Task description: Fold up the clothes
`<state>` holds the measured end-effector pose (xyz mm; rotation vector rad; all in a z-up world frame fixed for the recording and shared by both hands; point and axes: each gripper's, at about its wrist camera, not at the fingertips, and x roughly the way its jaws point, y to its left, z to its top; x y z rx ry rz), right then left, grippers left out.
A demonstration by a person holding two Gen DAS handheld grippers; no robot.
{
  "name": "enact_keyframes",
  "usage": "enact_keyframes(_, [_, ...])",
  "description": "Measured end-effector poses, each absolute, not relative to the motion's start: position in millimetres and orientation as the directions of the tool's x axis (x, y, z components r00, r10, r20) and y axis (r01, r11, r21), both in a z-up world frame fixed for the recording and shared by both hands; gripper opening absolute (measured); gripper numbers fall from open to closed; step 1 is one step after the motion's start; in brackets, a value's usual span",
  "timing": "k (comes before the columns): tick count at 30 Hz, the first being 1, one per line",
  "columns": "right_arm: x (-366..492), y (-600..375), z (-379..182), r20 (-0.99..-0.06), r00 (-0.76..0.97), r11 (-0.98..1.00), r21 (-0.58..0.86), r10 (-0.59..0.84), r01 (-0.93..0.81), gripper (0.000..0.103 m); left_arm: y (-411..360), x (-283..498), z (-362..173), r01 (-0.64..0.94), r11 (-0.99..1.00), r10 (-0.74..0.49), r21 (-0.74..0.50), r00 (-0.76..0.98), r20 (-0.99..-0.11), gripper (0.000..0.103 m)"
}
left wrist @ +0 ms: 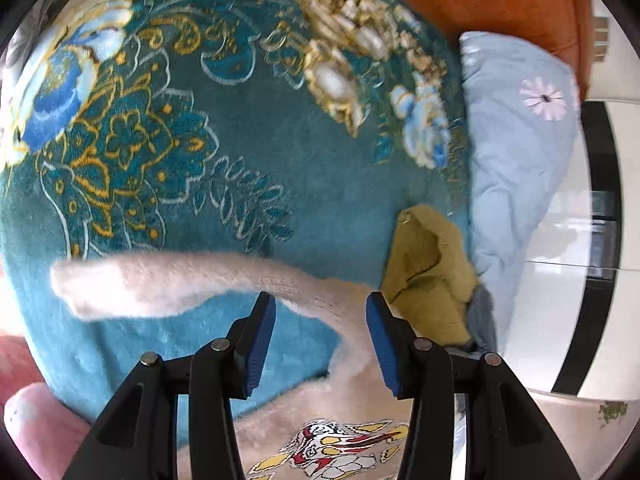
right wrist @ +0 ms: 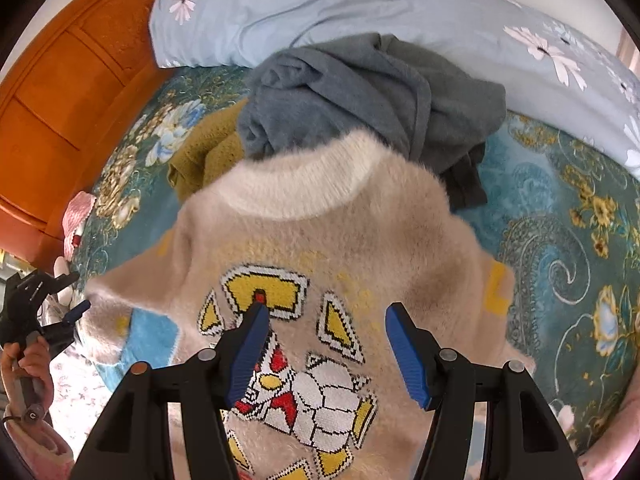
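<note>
A fluffy beige sweater (right wrist: 320, 232) with a robot picture lies front-up on the bed, its cream collar pointing away from me. My right gripper (right wrist: 327, 312) hovers open over the robot picture with nothing between its pads. In the left wrist view one sleeve of the sweater (left wrist: 160, 280) stretches out to the left across the blanket. My left gripper (left wrist: 320, 304) stands open above where that sleeve joins the body, empty. At the left edge of the right wrist view, a hand holds the left gripper (right wrist: 76, 294) beside the sweater.
A teal floral blanket (right wrist: 560, 220) covers the bed. Beyond the collar lie a crumpled grey garment (right wrist: 360, 92) and an olive knit garment (right wrist: 200, 156). A light-blue flowered duvet (right wrist: 360, 4) is bunched behind them. An orange wooden headboard (right wrist: 60, 92) bounds the left side.
</note>
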<state>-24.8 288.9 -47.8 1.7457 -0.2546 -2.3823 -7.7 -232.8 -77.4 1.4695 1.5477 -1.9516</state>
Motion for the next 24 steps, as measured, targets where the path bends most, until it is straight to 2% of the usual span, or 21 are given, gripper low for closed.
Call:
enact_keyframes(2, [-25,289,-53,-0.926,-0.28,-0.966,0.255,-0.255,0.035,0.065,-232,-14,-87,0.725,-0.39,0.384,-0.567,-0.432,-0.816,0.048])
enact_keyframes(7, [-23,292,-60,-0.928,-0.266,-0.965,0.259,-0.26,0.042,0.065,-230,-18,-92,0.739,-0.438,0.33,-0.512,-0.397,-0.856,0.048])
enact_keyframes(10, [-23,295,-63,-0.926,-0.264,-0.962,0.272,-0.27,0.03,0.065,-226,-21,-87,0.716,-0.499,0.286,-0.488,-0.395,-0.873,0.034])
enact_keyframes(12, [-24,295,-64,-0.925,-0.265,-0.961,0.273,-0.271,0.03,0.065,-224,-23,-85,0.705,-0.529,0.267,-0.472,-0.389,-0.882,0.02])
enact_keyframes(14, [-24,292,-65,-0.927,-0.263,-0.963,0.265,-0.268,0.044,0.065,-222,-26,-83,0.695,-0.558,0.246,-0.453,-0.383,-0.89,0.013])
enact_keyframes(16, [-24,288,-65,-0.928,-0.261,-0.964,0.26,-0.267,0.062,0.065,-220,-29,-78,0.671,-0.601,0.213,-0.434,-0.39,-0.896,0.011])
enact_keyframes(18, [-23,287,-65,-0.926,-0.261,-0.962,0.262,-0.273,0.074,0.065,-214,-32,-67,0.616,-0.659,0.176,-0.432,-0.432,-0.885,0.01])
enact_keyframes(22, [-23,288,-65,-0.925,-0.259,-0.961,0.268,-0.277,0.071,0.065,-190,-29,-21,0.384,-0.798,0.146,-0.464,-0.624,-0.768,0.01])
enact_keyframes(24, [-23,288,-67,-0.925,-0.256,-0.96,0.273,-0.28,0.062,0.065,-183,-26,-15,0.343,-0.829,0.135,-0.442,-0.644,-0.753,0.01])
